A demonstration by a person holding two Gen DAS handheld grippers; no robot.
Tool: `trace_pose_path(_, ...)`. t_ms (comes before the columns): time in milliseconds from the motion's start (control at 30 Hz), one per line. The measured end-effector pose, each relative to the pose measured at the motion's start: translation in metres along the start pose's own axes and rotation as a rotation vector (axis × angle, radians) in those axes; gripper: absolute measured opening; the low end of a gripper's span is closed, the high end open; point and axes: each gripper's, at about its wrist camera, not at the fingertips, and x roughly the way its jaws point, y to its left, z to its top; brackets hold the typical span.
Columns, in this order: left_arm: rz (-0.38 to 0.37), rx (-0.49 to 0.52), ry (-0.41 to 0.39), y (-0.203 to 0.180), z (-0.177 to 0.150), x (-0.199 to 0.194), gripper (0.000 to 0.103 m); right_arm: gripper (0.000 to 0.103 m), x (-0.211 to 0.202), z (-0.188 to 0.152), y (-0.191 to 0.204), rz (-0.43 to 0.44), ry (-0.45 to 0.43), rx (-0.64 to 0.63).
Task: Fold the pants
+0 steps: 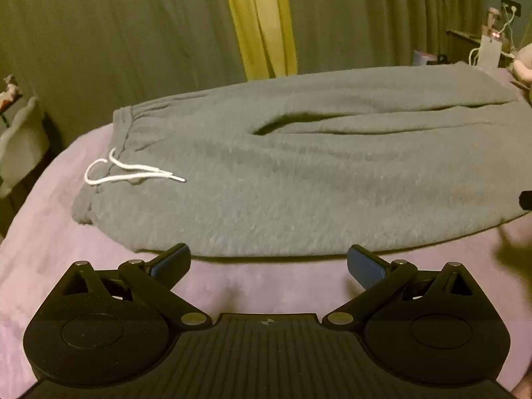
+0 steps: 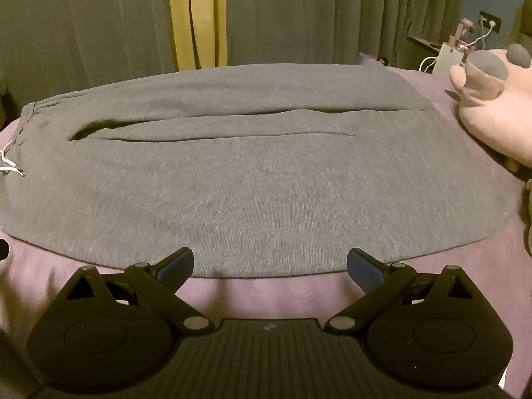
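Grey sweatpants [image 1: 282, 173] lie flat across a bed with a purple cover [image 1: 50, 232], waistband at the left, legs running right. A white drawstring [image 1: 129, 173] lies on the waist. My left gripper [image 1: 268, 262] is open and empty, just before the pants' near edge by the waist end. In the right wrist view the pants [image 2: 249, 183] fill the middle, with the drawstring [image 2: 10, 164] at the far left. My right gripper [image 2: 270, 264] is open and empty at the near edge of the leg, on the purple cover [image 2: 266, 296].
A pink plush toy [image 2: 492, 113] lies on the bed at the right by the leg ends. Grey and yellow curtains [image 1: 262, 20] hang behind the bed. A side table with cables and a charger [image 1: 488, 46] stands at the back right. A pale chair [image 1: 23, 139] stands at the left.
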Motion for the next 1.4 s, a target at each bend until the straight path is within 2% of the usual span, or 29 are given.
trace_pose_path(400,-0.021,-0.029,-0.032,0.0046,-0.0007,-0.0022,0.103,0.099,-0.0064,0.0023,-0.0023,-0.005,-0.002,-0.007)
trace_pose_path(1400,-0.026,-0.05,-0.021,0.0058,-0.0014,-0.0016,0.103,0.099,0.0008,-0.0004,-0.0096,-0.013,0.003,0.065)
